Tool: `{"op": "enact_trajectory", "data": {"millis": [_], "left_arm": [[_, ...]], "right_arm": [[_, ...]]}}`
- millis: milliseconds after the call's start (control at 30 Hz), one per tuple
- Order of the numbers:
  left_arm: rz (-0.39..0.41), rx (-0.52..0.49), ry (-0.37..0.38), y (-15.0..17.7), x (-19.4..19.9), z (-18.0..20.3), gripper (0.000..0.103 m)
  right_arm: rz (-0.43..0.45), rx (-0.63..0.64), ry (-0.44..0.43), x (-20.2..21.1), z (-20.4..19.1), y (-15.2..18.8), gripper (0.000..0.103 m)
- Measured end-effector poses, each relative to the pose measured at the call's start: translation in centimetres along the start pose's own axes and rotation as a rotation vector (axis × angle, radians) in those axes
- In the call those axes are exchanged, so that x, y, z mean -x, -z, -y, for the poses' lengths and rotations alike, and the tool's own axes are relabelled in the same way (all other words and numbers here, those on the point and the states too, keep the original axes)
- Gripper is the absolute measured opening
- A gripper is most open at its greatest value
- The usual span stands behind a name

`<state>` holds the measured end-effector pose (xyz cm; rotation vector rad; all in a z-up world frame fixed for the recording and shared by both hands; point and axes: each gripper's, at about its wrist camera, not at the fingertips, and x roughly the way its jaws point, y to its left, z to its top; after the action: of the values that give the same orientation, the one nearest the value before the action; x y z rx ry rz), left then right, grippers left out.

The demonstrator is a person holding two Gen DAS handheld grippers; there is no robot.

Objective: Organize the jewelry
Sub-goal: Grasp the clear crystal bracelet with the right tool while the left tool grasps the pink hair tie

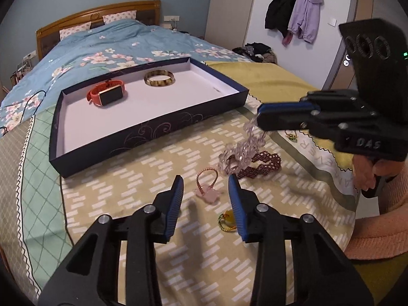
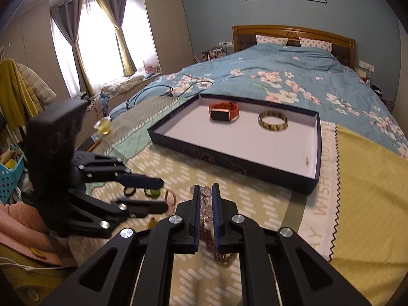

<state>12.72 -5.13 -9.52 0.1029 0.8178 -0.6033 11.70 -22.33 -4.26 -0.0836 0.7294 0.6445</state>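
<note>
My right gripper (image 2: pixel 206 190) is shut on a clear crystal bead bracelet (image 2: pixel 206 205), and the strand hangs from its tips (image 1: pixel 244 148) down to the bedspread. A dark red bead bracelet (image 1: pixel 265 164) lies under that strand. My left gripper (image 1: pixel 205 182) is open and low over a pink beaded bracelet with a charm (image 1: pixel 207 181), its pads apart from it. A yellow-green trinket (image 1: pixel 227 220) lies by the right finger. The navy tray (image 1: pixel 153 127) holds an orange smartwatch (image 1: pixel 107 94) and an amber bangle (image 1: pixel 160 77).
The tray stands on a patterned bedspread, with the floral quilt (image 2: pixel 280 76) behind it. A small green piece (image 1: pixel 292 135) and black rings (image 2: pixel 130 191) lie loose. A glass cup (image 2: pixel 103 126) and a blue basket (image 2: pixel 10 178) stand off the bed's left side. A hand in a pink sleeve (image 1: pixel 364 176) holds the right gripper.
</note>
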Motion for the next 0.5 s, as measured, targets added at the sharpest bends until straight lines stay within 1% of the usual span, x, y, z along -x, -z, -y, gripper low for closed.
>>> {"op": "enact_trajectory", "data": {"millis": [67, 133, 267, 300, 333, 500], "left_arm": [[-0.022, 0.015, 0.020, -0.2, -0.7, -0.2, 0.032], [-0.039, 0.023, 0.025, -0.2, -1.2, -0.3, 0.019], [-0.041, 0.023, 0.019, -0.4, -1.5, -0.2, 0.017], [-0.039, 0.023, 0.014, -0.4, -1.5, -0.2, 0.005], [-0.038, 0.024, 0.012, -0.5, -1.5, -0.2, 0.003], [-0.012, 0.025, -0.006, -0.9, -0.8, -0.1, 0.003]], "right_arm": [[0.009, 0.002, 0.001, 0.2, 0.0, -0.2, 0.007], [0.016, 0.002, 0.004, 0.3, 0.0, -0.5, 0.007], [0.034, -0.002, 0.015, 0.6, 0.3, -1.0, 0.007], [0.036, -0.005, 0.016, 0.6, 0.4, -1.1, 0.007], [0.038, -0.007, 0.017, 0.6, 0.6, -1.2, 0.007], [0.053, -0.004, 0.032, 0.8, 0.8, -1.9, 0.007]]}}
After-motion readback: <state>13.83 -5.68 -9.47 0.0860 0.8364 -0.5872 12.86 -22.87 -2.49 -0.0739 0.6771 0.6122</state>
